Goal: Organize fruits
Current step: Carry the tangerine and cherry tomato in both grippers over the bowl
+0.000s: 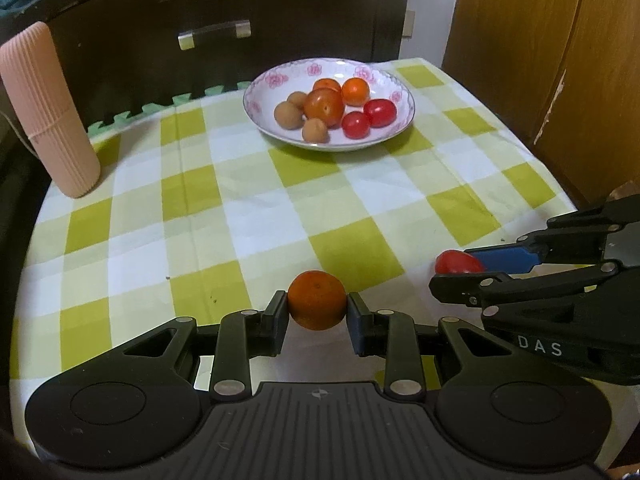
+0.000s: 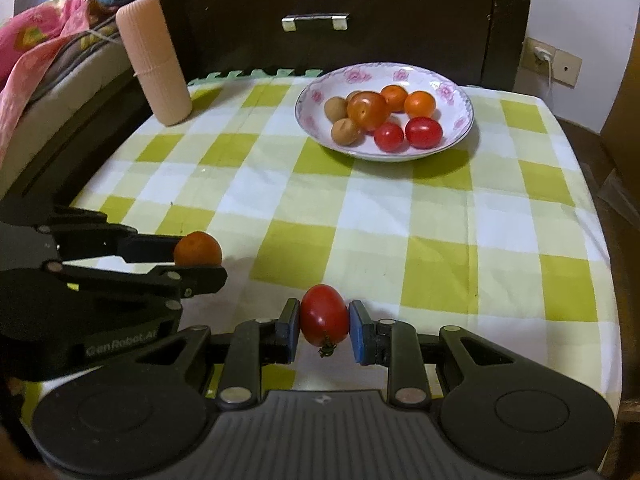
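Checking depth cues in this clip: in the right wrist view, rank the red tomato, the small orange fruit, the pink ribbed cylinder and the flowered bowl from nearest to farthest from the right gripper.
1. Red tomato, between the right gripper fingers.
2. Small orange fruit, left, in the left gripper.
3. Flowered bowl, far side, right of centre.
4. Pink ribbed cylinder, far left corner; roughly as far as the bowl, so these two are too close to call.

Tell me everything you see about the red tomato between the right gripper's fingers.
The glossy red oval tomato stands on end between the blue pads of the right gripper, touched on both sides. Its small dried green stem points down toward the camera. Its skin looks smooth and unbroken. It sits over the near part of the green-and-white checked tablecloth.
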Demonstrator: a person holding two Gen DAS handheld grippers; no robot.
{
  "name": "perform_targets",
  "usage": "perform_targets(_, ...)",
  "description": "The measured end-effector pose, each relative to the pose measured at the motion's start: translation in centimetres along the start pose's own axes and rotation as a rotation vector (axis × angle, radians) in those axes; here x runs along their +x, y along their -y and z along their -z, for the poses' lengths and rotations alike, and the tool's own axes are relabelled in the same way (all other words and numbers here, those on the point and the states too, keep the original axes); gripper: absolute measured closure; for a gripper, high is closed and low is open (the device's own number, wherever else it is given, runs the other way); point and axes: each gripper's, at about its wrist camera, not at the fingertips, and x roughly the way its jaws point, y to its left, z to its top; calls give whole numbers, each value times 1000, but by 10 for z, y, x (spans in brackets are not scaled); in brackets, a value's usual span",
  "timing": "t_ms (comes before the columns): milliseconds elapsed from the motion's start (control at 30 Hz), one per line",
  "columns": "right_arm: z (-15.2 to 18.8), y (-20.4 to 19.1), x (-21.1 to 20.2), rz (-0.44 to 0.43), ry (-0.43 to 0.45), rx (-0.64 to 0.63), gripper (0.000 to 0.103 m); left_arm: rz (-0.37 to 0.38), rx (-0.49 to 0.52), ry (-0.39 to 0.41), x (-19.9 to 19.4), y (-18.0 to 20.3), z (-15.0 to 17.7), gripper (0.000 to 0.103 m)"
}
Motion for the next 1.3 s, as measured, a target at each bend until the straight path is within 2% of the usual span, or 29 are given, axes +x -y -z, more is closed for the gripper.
perform_targets(667, -27, 16, -13, -2, 76, 83, 77, 20, -25, 65, -5, 5, -33, 65)
perform_targets(1000, -66, 33, -11, 11, 132, 114, 77, 4, -24, 122, 0, 4, -73, 66)
perform_targets(1300, -111, 59, 10, 34, 169, 126, 77, -5, -19, 159, 25, 5, -117, 66)
